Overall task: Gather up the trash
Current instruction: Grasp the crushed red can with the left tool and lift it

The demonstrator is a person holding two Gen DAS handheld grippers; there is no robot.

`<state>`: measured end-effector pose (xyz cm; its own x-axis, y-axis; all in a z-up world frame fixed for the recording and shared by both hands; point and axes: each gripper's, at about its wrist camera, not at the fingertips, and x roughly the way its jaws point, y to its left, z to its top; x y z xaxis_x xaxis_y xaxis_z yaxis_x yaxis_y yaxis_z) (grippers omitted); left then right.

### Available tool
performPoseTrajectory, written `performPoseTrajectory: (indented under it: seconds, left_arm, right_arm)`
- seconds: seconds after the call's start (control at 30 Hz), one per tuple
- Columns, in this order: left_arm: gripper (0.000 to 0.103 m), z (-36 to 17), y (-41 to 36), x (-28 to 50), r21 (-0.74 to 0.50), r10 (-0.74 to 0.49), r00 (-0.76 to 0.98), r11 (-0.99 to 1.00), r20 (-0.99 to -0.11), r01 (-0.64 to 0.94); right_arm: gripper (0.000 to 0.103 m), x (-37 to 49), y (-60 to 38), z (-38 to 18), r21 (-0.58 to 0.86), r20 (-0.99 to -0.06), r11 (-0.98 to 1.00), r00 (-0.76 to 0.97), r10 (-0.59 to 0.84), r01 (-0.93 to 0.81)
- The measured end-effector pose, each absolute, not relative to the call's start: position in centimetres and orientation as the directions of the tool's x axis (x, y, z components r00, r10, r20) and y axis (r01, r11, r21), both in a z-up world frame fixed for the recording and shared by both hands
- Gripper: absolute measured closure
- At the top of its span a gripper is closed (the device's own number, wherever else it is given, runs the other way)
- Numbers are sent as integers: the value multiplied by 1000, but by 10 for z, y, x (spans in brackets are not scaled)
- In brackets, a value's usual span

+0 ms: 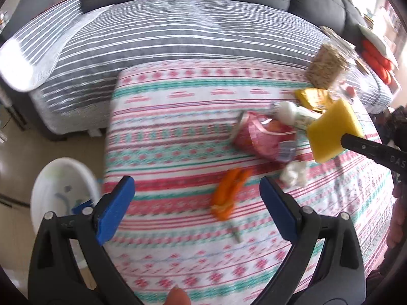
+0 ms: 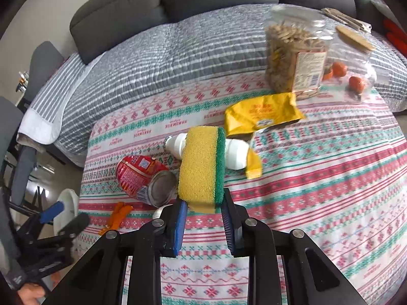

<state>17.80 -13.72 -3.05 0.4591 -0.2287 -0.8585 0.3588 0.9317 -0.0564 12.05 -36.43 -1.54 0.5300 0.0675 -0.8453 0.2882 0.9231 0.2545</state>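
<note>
My right gripper (image 2: 204, 203) is shut on a yellow and green sponge (image 2: 202, 165) and holds it above the patterned cloth; the sponge also shows in the left wrist view (image 1: 333, 131). My left gripper (image 1: 197, 190) is open and empty, above the cloth near its left edge. An orange peel (image 1: 229, 194) lies just ahead of it. A crushed red can (image 2: 142, 176), a white bottle (image 2: 236, 156), a yellow wrapper (image 2: 262, 114) and a white tissue wad (image 1: 293, 172) lie on the cloth.
A white bin (image 1: 61, 190) stands on the floor left of the table. A clear jar of snacks (image 2: 292, 58) and a bag with small oranges (image 2: 354, 73) stand at the far right. A grey sofa with a striped cover (image 1: 178, 33) lies behind.
</note>
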Motion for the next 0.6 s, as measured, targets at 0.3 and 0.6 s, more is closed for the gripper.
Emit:
performPoseTrajectory:
  seconds: [0.3, 0.6]
  left_arm:
    - [5, -44, -191, 180, -31, -265, 447, 885, -854, 464]
    - [5, -61, -215, 198, -22, -260, 453, 884, -853, 466]
  right_arm:
    - [76, 84, -412, -3, 251, -840, 910, 542, 34, 331]
    - [76, 59, -445, -6, 259, -845, 893, 534, 25, 369]
